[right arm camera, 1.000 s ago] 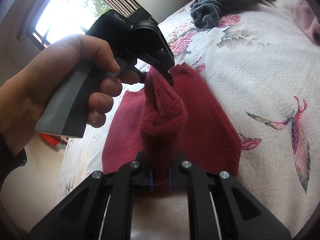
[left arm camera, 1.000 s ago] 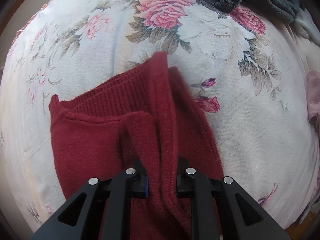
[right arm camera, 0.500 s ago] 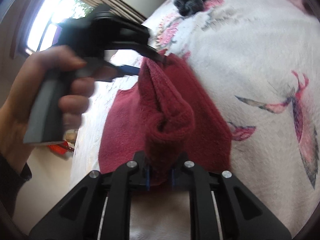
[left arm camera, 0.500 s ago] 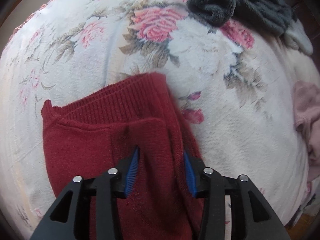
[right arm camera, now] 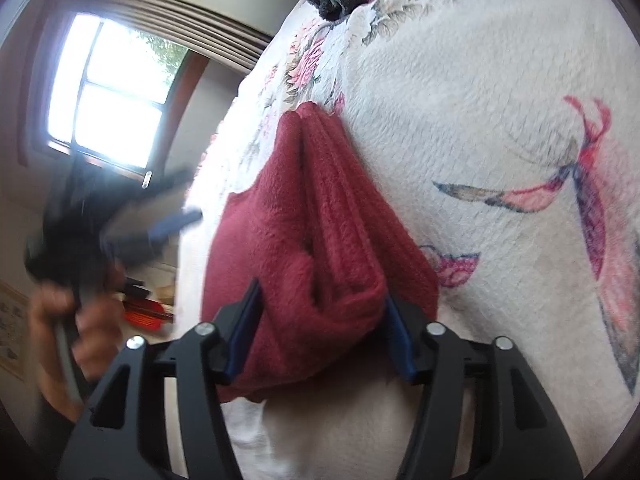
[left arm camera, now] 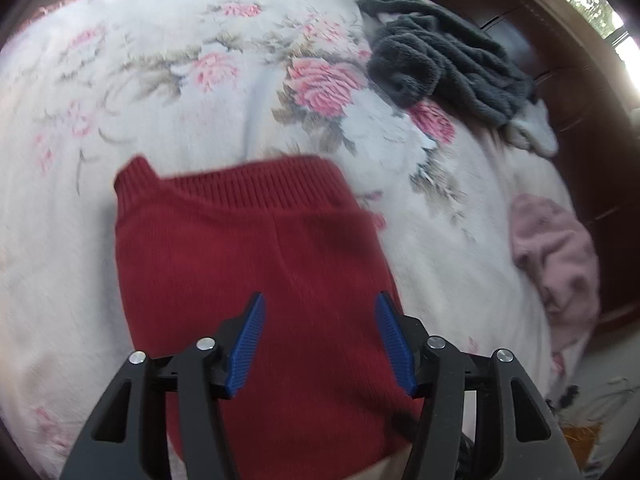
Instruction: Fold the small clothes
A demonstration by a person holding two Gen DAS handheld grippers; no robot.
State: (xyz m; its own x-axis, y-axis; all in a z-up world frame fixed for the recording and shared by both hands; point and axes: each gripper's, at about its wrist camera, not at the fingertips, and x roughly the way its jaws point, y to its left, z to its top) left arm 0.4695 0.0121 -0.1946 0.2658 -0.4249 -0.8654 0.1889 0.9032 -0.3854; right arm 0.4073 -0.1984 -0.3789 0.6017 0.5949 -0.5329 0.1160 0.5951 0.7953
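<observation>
We have the red sweater (left arm camera: 256,280) folded on the floral bedspread (left arm camera: 200,100), near the grey garment (left arm camera: 444,64). Left gripper (left arm camera: 320,340) jaws apart; right gripper (right arm camera: 320,328) jaws apart around a bunched edge, which may snag and undo the fold.

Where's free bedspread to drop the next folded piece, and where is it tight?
Bare floral bedspread spreads beyond and to the left of the red sweater. A narrower strip runs between the sweater, the grey fleece pile and the pink garment. Crowded along the right edge, where those two lie beside a white piece.
</observation>
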